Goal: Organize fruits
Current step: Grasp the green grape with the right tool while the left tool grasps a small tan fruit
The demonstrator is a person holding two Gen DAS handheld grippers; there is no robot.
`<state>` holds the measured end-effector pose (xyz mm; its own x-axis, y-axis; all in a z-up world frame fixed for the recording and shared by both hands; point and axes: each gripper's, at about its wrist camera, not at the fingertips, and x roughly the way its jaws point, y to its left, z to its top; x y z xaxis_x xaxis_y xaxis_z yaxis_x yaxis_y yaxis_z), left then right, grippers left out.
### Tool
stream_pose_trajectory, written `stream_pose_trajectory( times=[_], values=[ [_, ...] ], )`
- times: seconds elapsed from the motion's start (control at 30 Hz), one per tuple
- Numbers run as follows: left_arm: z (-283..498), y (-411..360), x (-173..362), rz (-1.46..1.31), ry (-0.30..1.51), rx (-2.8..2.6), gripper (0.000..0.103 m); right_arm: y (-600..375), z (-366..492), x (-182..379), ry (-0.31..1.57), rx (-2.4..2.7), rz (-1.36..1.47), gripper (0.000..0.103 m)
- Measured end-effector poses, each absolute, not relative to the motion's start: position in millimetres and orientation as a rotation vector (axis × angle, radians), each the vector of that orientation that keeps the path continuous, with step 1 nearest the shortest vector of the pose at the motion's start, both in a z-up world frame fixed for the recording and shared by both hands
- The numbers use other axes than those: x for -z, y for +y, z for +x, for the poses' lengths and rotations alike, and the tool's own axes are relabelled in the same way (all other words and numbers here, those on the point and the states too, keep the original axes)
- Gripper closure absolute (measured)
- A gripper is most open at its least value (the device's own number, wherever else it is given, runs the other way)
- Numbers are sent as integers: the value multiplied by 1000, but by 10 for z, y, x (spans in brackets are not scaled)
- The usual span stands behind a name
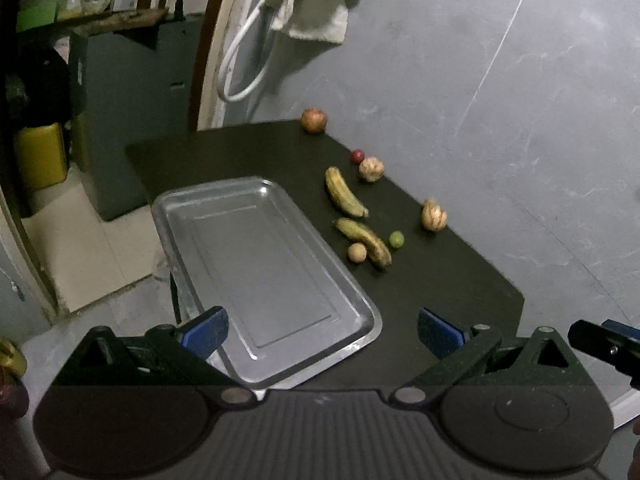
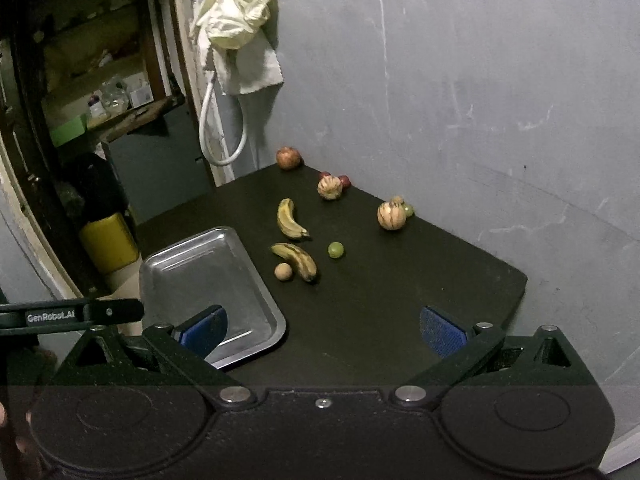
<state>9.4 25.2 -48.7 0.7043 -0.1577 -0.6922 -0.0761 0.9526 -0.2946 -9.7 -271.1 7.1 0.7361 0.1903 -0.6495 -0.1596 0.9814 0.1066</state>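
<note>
An empty metal tray (image 1: 280, 308) (image 2: 180, 276) lies at the left of a black table (image 1: 432, 288) (image 2: 380, 300). To its right lie two bananas (image 1: 345, 197) (image 2: 290, 220), a small tan round fruit (image 1: 357, 253) (image 2: 283, 271), a green grape (image 1: 397, 239) (image 2: 335, 249), two striped pale fruits (image 1: 433, 216) (image 2: 391, 216), a red berry (image 1: 358, 155) and a reddish apple (image 1: 314, 120) (image 2: 288, 158) at the far corner. My left gripper (image 1: 322, 336) is open and empty over the tray's near end. My right gripper (image 2: 323, 330) is open and empty above the table's near edge.
A grey wall (image 1: 500, 100) borders the table on the right. A white cloth and hose (image 2: 236, 52) hang at the far corner. A yellow container (image 2: 108, 242) stands on the floor left of the table, by a doorway with shelves.
</note>
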Motion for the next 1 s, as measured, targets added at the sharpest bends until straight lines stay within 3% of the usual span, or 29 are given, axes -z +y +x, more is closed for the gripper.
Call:
stream_pose_trajectory(
  times=[0.57,1.0],
  values=[
    [1299,-308,641,-276,844,-10,0,-3358,1235,228,755,-258,94,1],
    [1949,-813,1225,26,846,88,5,-3364,2236,772,871,-459,24,1]
  ],
)
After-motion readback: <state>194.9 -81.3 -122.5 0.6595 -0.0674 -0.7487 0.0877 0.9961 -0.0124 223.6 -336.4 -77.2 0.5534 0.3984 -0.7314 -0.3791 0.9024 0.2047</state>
